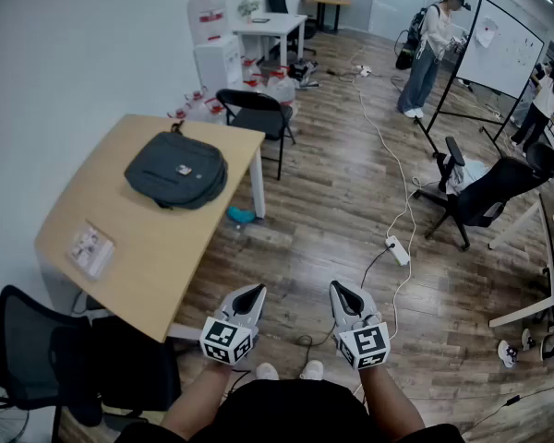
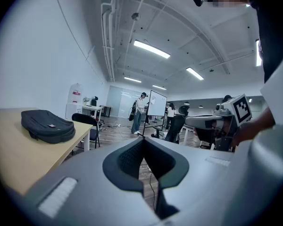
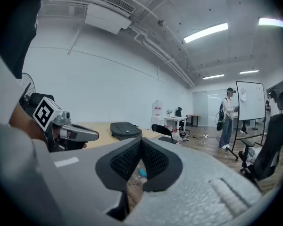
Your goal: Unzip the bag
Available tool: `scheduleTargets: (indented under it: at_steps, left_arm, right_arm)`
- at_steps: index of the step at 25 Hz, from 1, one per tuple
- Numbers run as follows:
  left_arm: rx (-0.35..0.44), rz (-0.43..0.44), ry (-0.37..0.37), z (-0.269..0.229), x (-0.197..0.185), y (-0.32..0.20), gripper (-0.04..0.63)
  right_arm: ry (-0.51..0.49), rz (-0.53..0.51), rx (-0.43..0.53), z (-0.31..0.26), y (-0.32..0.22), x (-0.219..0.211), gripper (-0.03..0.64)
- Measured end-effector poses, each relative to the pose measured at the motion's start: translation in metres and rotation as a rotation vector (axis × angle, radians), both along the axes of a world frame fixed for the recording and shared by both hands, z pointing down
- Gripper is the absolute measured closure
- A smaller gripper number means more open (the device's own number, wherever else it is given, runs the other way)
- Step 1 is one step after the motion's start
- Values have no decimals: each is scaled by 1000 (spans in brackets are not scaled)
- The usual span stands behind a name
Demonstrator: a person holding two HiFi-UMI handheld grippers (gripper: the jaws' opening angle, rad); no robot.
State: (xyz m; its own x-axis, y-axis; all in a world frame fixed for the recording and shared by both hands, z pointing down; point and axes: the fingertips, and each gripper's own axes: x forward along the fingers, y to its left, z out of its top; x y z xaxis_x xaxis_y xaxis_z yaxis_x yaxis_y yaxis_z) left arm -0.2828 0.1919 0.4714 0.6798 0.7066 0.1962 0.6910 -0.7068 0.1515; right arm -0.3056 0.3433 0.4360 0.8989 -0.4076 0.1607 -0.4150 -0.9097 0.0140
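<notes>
Bag (image 1: 176, 169): lay untouched on far-left counter (image 1: 148, 257), unzipping not begun. Held near: left gripper (image 1: 255, 290), right gripper (image 1: 338, 288), jaws pressed together, empty.

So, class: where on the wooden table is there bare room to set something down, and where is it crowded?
Bare wood runs across the table between the bag and the near corner, right of the small flat item. The far end is crowded by the bag; the folding chair blocks the floor beyond it.

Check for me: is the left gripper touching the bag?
Apart. The head view shows the left gripper held low over the floor, with bare table and floor lying between it and the bag.
</notes>
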Motion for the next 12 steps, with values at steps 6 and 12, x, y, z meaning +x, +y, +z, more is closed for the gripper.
scheduleTargets:
  at_steps: [6,12]
  left_arm:
    - [-16,-48,31,-3,4,-24,575]
    - [-10,-51,-4,10,-5,-43,575]
  right_arm:
    - [-11,23,3,7,-17,-4,615]
    - [1,85,32,9,-23,-12,615]
